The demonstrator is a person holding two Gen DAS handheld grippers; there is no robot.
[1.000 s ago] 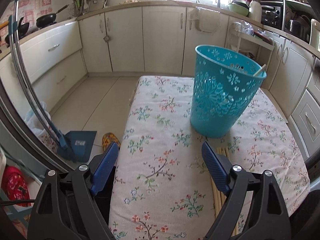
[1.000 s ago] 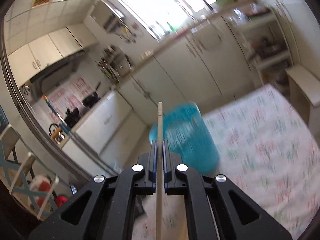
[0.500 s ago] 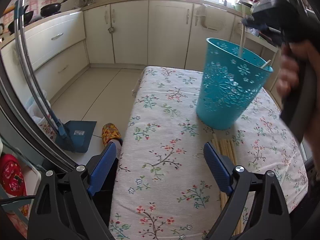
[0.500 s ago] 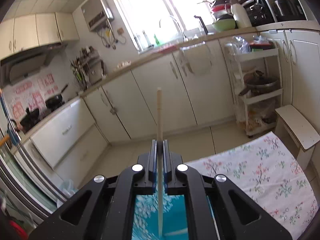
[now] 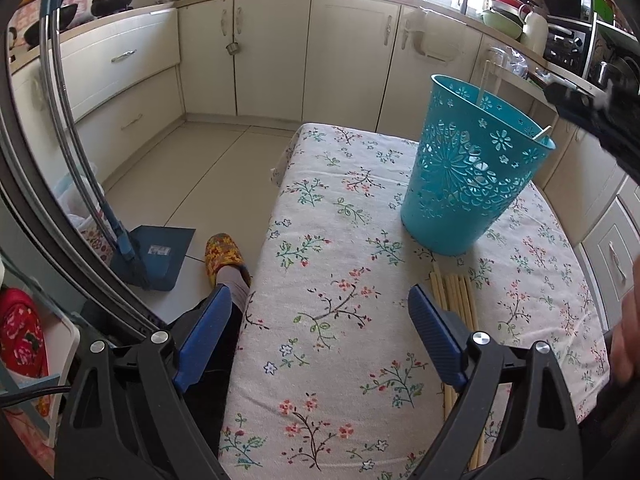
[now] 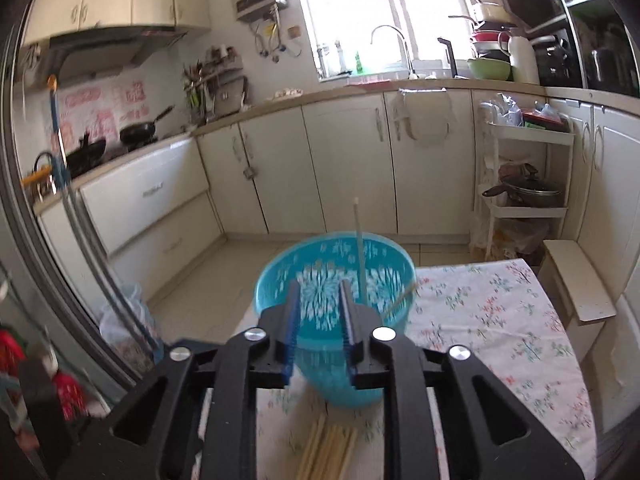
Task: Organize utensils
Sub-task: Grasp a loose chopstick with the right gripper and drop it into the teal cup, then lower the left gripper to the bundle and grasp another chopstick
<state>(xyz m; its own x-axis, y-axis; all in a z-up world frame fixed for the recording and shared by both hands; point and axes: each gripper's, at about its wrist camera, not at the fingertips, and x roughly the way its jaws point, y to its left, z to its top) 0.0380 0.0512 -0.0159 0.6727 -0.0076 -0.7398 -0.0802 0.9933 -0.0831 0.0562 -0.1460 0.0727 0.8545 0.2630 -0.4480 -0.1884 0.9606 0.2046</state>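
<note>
A floral-clothed table (image 5: 340, 264) carries an upright teal basket (image 6: 336, 304), placed to collect chopsticks; more chopsticks (image 5: 456, 296) lie bundled just beside its base. The right gripper (image 6: 320, 312), jaws opening and empty, hangs over the rim as a chopstick (image 6: 359, 248) stands free inside, while the left gripper (image 5: 320, 336) waits wide open, holding nothing.
</note>
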